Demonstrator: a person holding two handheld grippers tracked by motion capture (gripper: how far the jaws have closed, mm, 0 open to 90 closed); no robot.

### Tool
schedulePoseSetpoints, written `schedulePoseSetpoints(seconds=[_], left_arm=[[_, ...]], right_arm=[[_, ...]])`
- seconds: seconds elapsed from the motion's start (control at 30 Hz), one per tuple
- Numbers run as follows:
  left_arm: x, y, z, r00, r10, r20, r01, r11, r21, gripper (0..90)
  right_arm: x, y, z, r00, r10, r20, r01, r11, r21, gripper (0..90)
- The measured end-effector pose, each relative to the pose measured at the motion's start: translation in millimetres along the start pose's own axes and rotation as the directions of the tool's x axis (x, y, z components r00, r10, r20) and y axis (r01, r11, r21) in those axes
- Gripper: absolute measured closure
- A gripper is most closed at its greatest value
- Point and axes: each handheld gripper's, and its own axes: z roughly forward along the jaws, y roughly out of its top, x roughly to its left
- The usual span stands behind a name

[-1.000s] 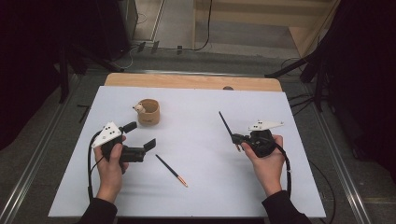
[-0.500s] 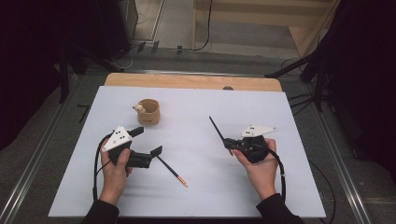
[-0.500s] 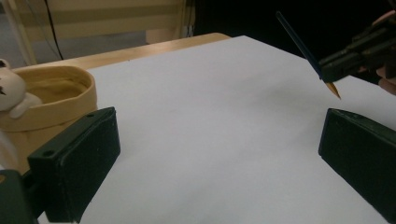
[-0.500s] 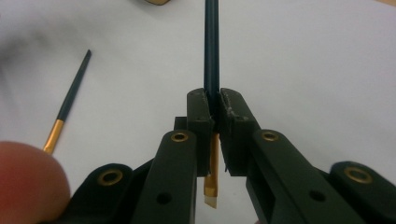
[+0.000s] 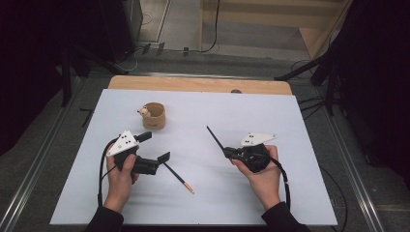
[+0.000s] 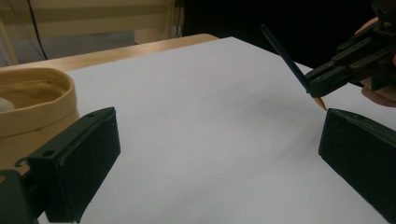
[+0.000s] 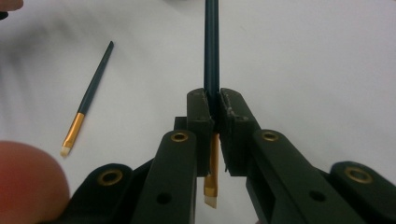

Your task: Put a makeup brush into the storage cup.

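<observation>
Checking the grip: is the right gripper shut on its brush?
Shut: the right gripper clamps the brush between its jaws.

My table (image 5: pixel 300 193) is covered by a plain white sheet, with a strip of bare wood showing along its far edge (image 5: pixel 193 84). Directly on the white surface lies a thin paintbrush (image 5: pixel 178 177) with a dark handle, gold ferrule and pale bristle tip, slanting toward my near side just right of my left hand. Farther back on the left stands a short tan cup (image 5: pixel 154 115), upright, with a small pale thing at its rim.
</observation>
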Motion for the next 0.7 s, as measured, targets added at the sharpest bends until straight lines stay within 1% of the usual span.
schedulePoseSetpoints(seconds=[0.13, 0.17, 0.3, 0.33, 0.43, 0.57, 0.7], left_arm=[[-2.8, 1.0, 3.1, 0.9998, 0.004, 0.021, -0.005, 1.0, 0.007, 0.0], [-3.0, 1.5, 3.4, 0.9996, 0.008, 0.028, -0.008, 0.9999, 0.01, 0.0], [-3.6, 2.3, 4.5, 0.9988, -0.002, 0.048, 0.002, 1.0, 0.007, 0.0], [-3.6, 2.4, 4.9, 0.9983, -0.002, 0.059, 0.001, 0.9999, 0.01, 0.0], [-5.0, 2.5, 6.8, 0.996, -0.009, 0.088, 0.007, 0.9997, 0.025, 0.0], [-8.3, 3.9, 8.6, 0.9941, 0.001, 0.108, -0.004, 0.9996, 0.027, 0.0], [-9.2, 4.6, 9.4, 0.9923, -0.002, 0.124, -0.002, 0.9994, 0.035, 0.0]], right_arm=[[3.1, 0.8, 1.0, 0.9999, -0.004, -0.01, 0.004, 1.0, 0.003, 84.7], [3.7, 1.2, 1.4, 0.9998, -0.012, -0.013, 0.012, 1.0, 0.004, 84.7], [8.5, 2.3, 3.6, 0.9994, -0.03, -0.017, 0.03, 0.999, 0.014, 84.7], [9.3, 2.5, 4.6, 0.9991, -0.04, -0.016, 0.04, 0.999, 0.013, 84.7], [11.9, 3.1, 5.9, 0.9988, -0.043, -0.025, 0.044, 0.999, 0.02, 84.6], [13.7, 3.8, 7.0, 0.9979, -0.058, -0.029, 0.058, 0.998, 0.018, 84.6], [17.0, 5.1, 6.9, 0.9971, -0.069, -0.034, 0.069, 0.997, 0.02, 84.6]])
